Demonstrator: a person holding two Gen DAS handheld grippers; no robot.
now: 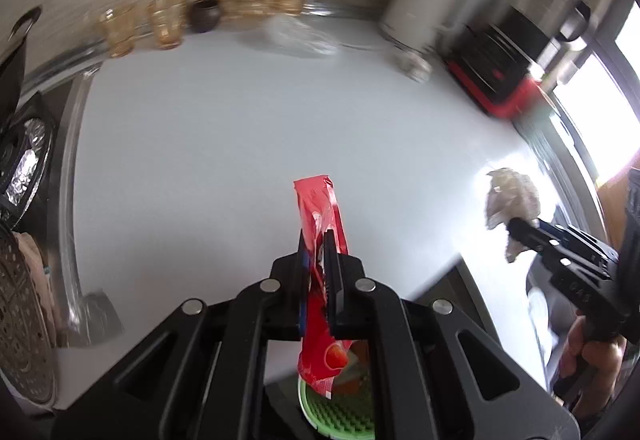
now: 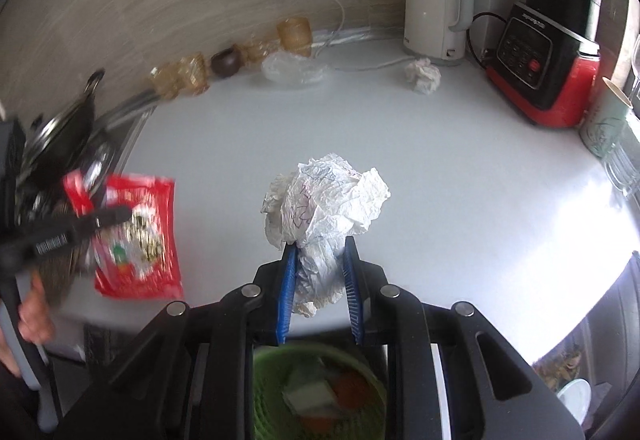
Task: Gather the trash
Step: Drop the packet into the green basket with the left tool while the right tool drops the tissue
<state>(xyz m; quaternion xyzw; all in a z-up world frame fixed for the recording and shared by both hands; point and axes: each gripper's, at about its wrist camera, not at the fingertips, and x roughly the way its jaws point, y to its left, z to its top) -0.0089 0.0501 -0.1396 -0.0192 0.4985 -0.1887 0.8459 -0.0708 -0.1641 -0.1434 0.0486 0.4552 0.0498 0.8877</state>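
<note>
My left gripper (image 1: pixel 314 240) is shut on a red snack wrapper (image 1: pixel 320 207), held edge-on above the white counter's front edge; it also shows in the right wrist view (image 2: pixel 140 236) at the left. My right gripper (image 2: pixel 320 252) is shut on a crumpled white paper ball (image 2: pixel 324 199); in the left wrist view the ball (image 1: pixel 510 199) is at the right. A green bin (image 2: pixel 320 392) with trash inside sits below both grippers, also in the left wrist view (image 1: pixel 340 408). A second paper ball (image 2: pixel 422 75) and a clear plastic bag (image 2: pixel 292 69) lie at the counter's back.
A white kettle (image 2: pixel 436 3) and a red-black blender (image 2: pixel 548 55) stand at the back right. Amber glasses (image 2: pixel 184 77) and a dark small bowl (image 2: pixel 226 61) line the back wall. A pot with a lid (image 2: pixel 60 143) sits on the stove at the left. A mug (image 2: pixel 604 127) stands far right.
</note>
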